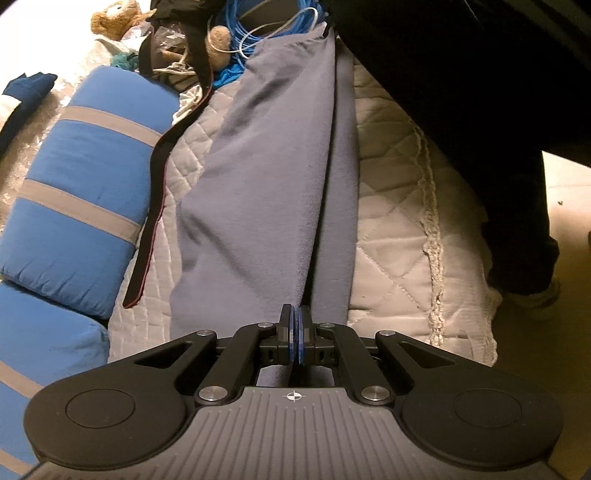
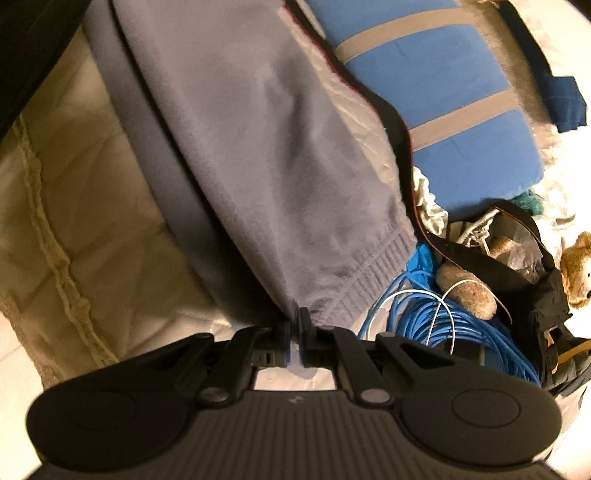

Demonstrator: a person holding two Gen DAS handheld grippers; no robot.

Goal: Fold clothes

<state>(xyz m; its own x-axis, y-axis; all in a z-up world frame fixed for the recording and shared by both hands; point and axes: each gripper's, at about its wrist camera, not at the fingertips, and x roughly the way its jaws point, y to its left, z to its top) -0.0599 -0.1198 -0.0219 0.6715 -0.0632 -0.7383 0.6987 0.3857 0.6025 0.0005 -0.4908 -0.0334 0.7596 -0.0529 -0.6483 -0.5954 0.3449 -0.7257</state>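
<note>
A pair of grey sweatpants (image 1: 258,177) is stretched out lengthwise over a white quilted bed cover (image 1: 391,236). My left gripper (image 1: 296,321) is shut on one end of the pants and holds the fabric taut. My right gripper (image 2: 294,325) is shut on the other end, right by the ribbed cuff (image 2: 373,280) of the sweatpants (image 2: 266,155). The two grippers face each other along the length of the garment. The pants look doubled, one leg over the other.
Blue pillows with grey stripes (image 1: 77,192) lie beside the pants. A black strap (image 1: 155,177) runs along the quilt. A coil of blue cable (image 2: 436,317), a black bag (image 2: 517,258) and teddy bears (image 1: 114,18) sit at the cuff end. A person's dark-clothed leg (image 1: 517,206) stands by the bed edge.
</note>
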